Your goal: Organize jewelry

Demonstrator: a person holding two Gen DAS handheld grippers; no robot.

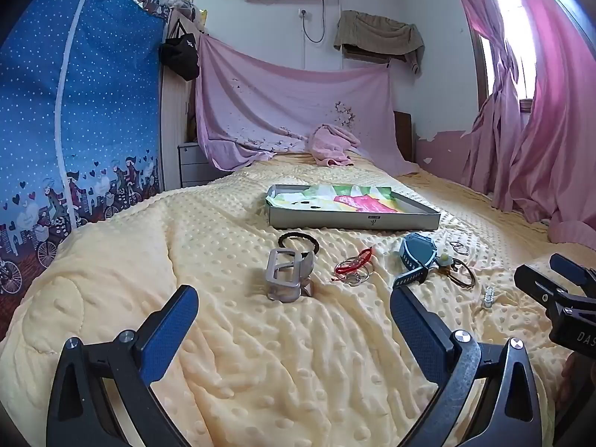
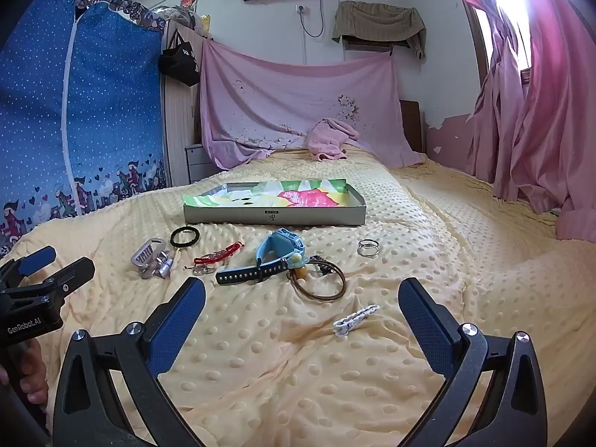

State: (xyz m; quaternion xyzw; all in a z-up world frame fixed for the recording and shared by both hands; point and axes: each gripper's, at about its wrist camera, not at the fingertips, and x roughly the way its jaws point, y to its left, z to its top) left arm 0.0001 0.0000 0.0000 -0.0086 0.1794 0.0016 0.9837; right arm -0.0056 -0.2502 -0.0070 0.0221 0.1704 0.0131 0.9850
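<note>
Jewelry lies spread on a yellow dotted blanket in front of a shallow grey box (image 1: 354, 219) (image 2: 275, 218) with a colourful lining. There is a silver claw hair clip (image 1: 288, 273) (image 2: 152, 259), a black hair tie (image 1: 298, 242) (image 2: 185, 236), a red cord bracelet (image 1: 354, 264) (image 2: 219, 253), a blue watch (image 1: 417, 257) (image 2: 268, 260), a brown bangle (image 2: 320, 279), silver rings (image 2: 368, 247) and a white hair clip (image 2: 355, 319). My left gripper (image 1: 294, 320) is open and empty just short of the claw clip. My right gripper (image 2: 301, 313) is open and empty, near the white clip.
A blue dotted wardrobe cover (image 1: 74, 111) stands at the left. Pink curtains (image 2: 540, 111) hang at the right. A pink sheet (image 1: 290, 108) and a crumpled pink towel (image 1: 331, 145) are at the bed's far end.
</note>
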